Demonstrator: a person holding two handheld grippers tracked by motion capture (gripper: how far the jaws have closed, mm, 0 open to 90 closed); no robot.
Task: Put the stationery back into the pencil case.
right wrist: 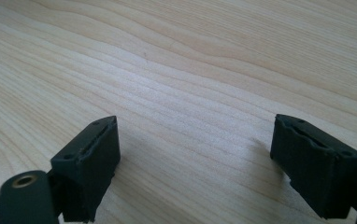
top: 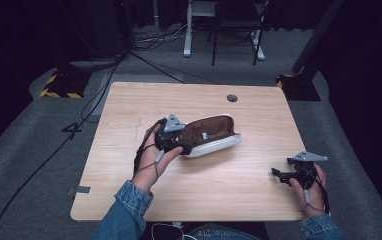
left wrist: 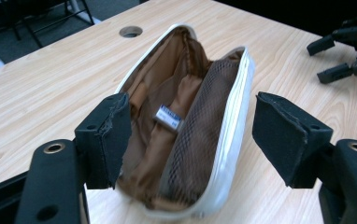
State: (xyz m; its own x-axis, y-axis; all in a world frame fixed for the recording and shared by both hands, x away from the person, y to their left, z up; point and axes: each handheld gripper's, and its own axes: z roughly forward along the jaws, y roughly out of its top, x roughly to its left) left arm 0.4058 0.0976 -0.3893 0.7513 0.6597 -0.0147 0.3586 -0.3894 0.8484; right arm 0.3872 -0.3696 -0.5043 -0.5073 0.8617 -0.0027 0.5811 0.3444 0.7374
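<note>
A white zip pouch with brown lining lies open near the middle of the wooden table. In the left gripper view its mouth gapes toward me, showing a mesh pocket and a small white and blue item inside the pouch. My left gripper is at the pouch's near end. Its jaws stand apart on either side, and the pads press on nothing. My right gripper rests open at the table's right front over bare wood, and is also seen as the right gripper far off.
A round cable hole sits near the table's far edge. Beyond the table are chair and desk legs, floor cables and two stand bases.
</note>
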